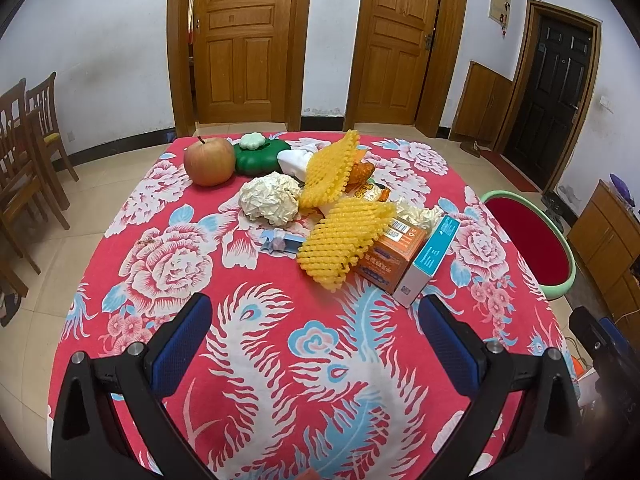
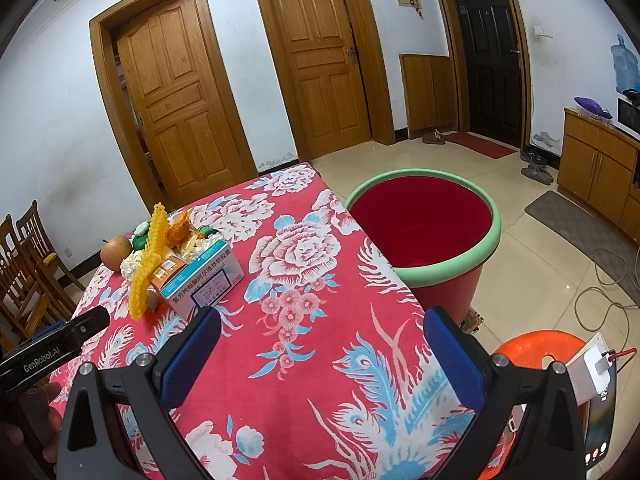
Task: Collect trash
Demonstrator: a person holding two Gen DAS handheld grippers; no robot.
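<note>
Through the left wrist camera, the left gripper [image 1: 316, 332] hangs over the near part of the red floral tablecloth [image 1: 256, 392], its blue-padded fingers spread wide with nothing between them. Farther along the table lies a heap of trash: two yellow foam fruit nets [image 1: 344, 244], a crumpled paper ball [image 1: 270, 203], an orange carton [image 1: 394, 256] touching a white-and-teal medicine box [image 1: 428, 262], and an orange snack wrapper [image 1: 362, 174]. A small blue clip [image 1: 276, 241] sits just beside the nearer net. An apple [image 1: 209, 161] and a green pumpkin-shaped container [image 1: 260, 155] stand at the far edge. A red bucket with a green rim [image 1: 528, 236] stands off the table's right side.

Through the right wrist camera, the right gripper [image 2: 320, 336] hovers above the tablecloth [image 2: 304, 280], fingers likewise wide apart and empty. The medicine box [image 2: 204, 280] and trash heap lie to its left, the bucket [image 2: 424, 228] ahead at right beside the table edge. An orange stool [image 2: 536, 350] shows beside the right finger.
</note>
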